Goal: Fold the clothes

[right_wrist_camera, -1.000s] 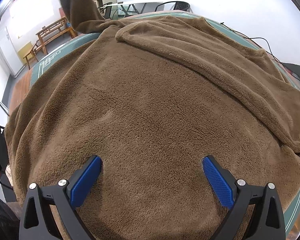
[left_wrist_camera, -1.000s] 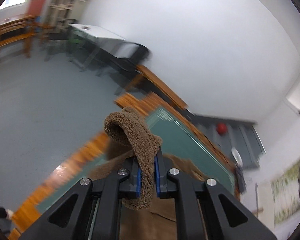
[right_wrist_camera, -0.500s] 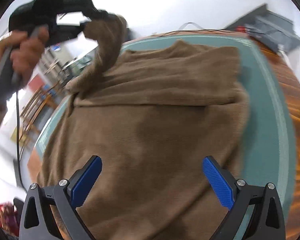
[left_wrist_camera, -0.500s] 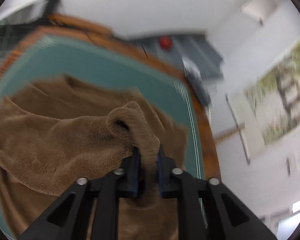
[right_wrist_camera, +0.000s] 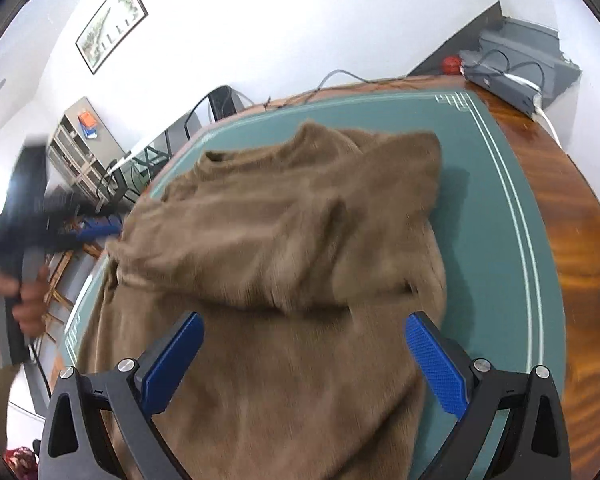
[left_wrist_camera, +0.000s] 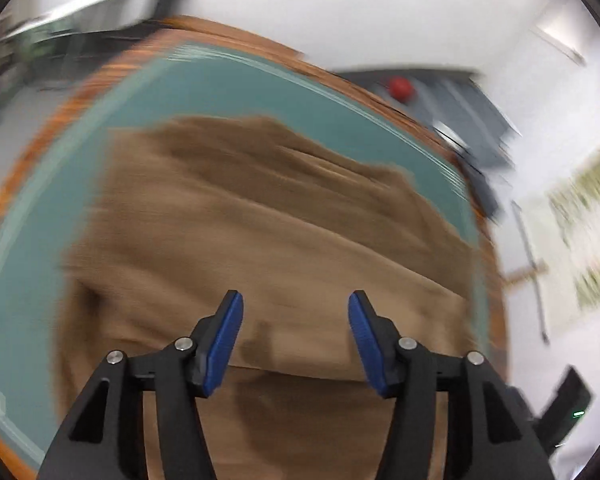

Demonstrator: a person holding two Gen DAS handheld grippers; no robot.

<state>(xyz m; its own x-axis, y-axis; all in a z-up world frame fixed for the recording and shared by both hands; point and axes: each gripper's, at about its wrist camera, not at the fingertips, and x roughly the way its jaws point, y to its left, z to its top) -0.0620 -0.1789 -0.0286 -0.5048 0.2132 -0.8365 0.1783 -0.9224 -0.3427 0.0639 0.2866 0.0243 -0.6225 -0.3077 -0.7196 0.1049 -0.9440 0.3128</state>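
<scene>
While blurred elsewhere, right view shows hand [right_wrist_camera: 24, 296].

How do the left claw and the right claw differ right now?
The left claw is partly open and opening further; the right claw is spread wider. The left wrist view is heavily blurred, while the right wrist view is sharper. Seen from the right wrist, the left claw sits off the garment's edge; the right hangs over its middle. Both have blue pads, grip nothing, and point down at the brown fleece garment.

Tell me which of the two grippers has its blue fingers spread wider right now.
The right gripper: its fingers stand far apart over the brown garment. The left gripper shows a narrower gap, its jaws opening, nothing between them.
</scene>
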